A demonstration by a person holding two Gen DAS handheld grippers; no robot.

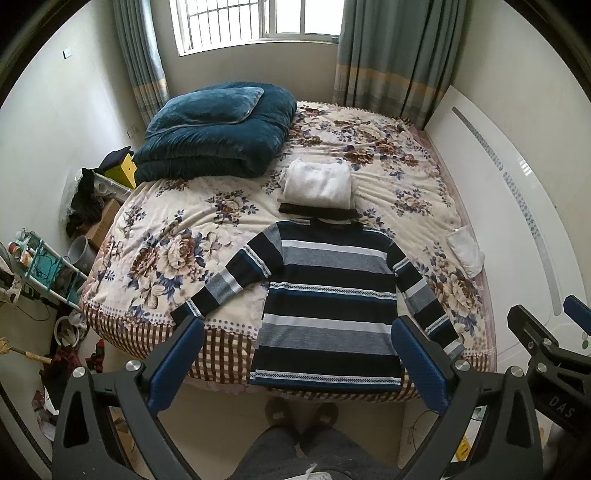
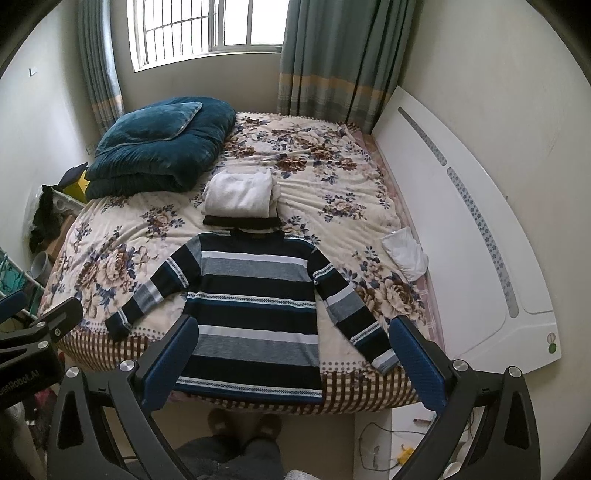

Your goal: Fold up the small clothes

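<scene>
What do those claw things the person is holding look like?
Each gripper, left and right, has a black frame with triangular cutouts, silver round bolts and two long fingers padded in blue. The right one shows part of white lettering, "DAS", the left "Robot.AI". The person wears grey trousers and brown slippers.

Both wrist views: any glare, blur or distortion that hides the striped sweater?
Left wrist view: window blown out, bed edge bowed by the fisheye, striped sweater sharp and evenly lit. Right wrist view: same overexposed window, curved headboard, sweater clear; dark vignette at corners.
</scene>
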